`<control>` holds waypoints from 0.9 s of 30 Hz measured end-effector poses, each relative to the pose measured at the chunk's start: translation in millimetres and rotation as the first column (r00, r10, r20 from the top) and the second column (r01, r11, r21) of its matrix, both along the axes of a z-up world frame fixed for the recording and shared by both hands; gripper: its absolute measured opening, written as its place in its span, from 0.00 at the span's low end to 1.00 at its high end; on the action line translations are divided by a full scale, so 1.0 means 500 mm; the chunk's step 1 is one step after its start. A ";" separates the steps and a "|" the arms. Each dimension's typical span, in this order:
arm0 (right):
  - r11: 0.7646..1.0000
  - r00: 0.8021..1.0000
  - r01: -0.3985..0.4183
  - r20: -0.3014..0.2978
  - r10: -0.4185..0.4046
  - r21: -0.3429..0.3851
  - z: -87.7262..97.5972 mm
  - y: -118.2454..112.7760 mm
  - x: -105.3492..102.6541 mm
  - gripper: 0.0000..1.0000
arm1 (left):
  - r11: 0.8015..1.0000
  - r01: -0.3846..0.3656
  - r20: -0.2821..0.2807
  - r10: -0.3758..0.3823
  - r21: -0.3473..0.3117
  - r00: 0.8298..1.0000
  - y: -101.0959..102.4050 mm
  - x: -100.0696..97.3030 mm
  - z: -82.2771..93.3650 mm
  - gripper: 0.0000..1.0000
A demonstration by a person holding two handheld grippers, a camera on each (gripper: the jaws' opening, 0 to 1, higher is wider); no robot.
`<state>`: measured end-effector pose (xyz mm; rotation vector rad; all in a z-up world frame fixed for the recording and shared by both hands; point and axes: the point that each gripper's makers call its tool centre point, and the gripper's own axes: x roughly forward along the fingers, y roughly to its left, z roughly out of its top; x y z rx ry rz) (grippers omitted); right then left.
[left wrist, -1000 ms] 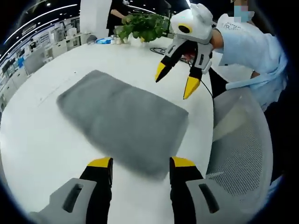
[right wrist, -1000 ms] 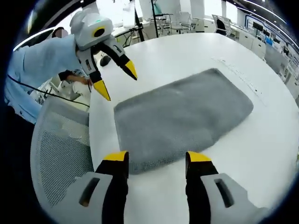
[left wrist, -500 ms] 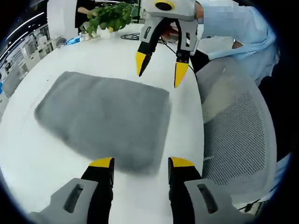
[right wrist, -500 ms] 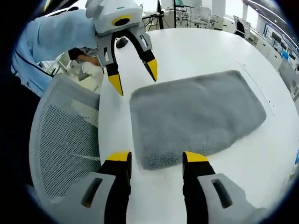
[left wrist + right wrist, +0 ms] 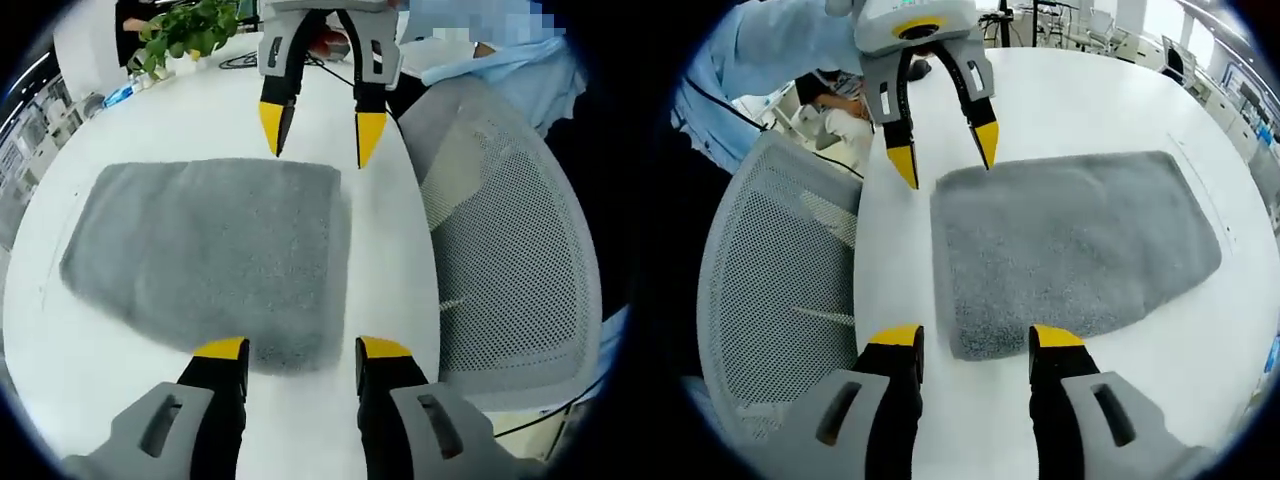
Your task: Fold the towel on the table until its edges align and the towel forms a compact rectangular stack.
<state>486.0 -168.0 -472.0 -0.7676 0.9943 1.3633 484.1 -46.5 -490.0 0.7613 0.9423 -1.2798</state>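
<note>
A grey towel lies flat on the white table. My left gripper is open, its yellow-tipped jaws straddling the towel's near corner by the table edge. Across the towel the right gripper hangs open over the opposite corner on the same edge. In the right gripper view the towel spreads to the right, my right gripper stands open at its near corner, and the left gripper is open above the far corner. Neither gripper holds cloth.
A grey mesh office chair stands against the table edge beside both grippers, chair. A person in a light blue sleeve holds the grippers. A potted plant and small items sit at the table's far side.
Both cameras have swung closer over the towel's chair-side edge. Each gripper now sits squarely at its own corner, nearer the cloth than before. The towel has not moved.
</note>
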 end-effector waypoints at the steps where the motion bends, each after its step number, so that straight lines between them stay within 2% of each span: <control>1: 1.000 1.000 -0.005 0.000 0.005 -0.003 0.000 0.001 -0.001 0.41 | 1.000 0.001 0.000 -0.001 0.002 1.000 0.001 0.001 0.000 0.44; 10: 0.997 0.998 -0.064 -0.008 0.064 -0.047 -0.023 0.002 -0.019 0.40 | 0.998 0.049 -0.001 -0.049 0.043 0.999 0.001 -0.020 -0.011 0.43; 13: 0.995 0.997 -0.078 -0.006 0.078 -0.054 -0.023 0.001 -0.024 0.39 | 0.995 0.081 0.026 -0.082 0.059 0.996 0.001 -0.021 -0.016 0.40; 17: 0.994 0.995 -0.098 -0.003 0.098 -0.046 -0.020 0.005 -0.034 0.36 | 0.995 0.086 0.040 -0.087 0.045 0.995 -0.011 -0.034 -0.007 0.38; 21: 0.989 0.992 -0.126 0.005 0.127 -0.081 -0.040 -0.002 -0.036 0.34 | 0.991 0.099 0.024 -0.102 0.095 0.995 0.003 -0.033 -0.040 0.39; 27: 0.980 0.988 -0.151 0.023 0.155 -0.132 -0.071 -0.015 -0.035 0.36 | 0.992 0.084 -0.009 -0.083 0.097 0.996 0.003 -0.039 -0.065 0.43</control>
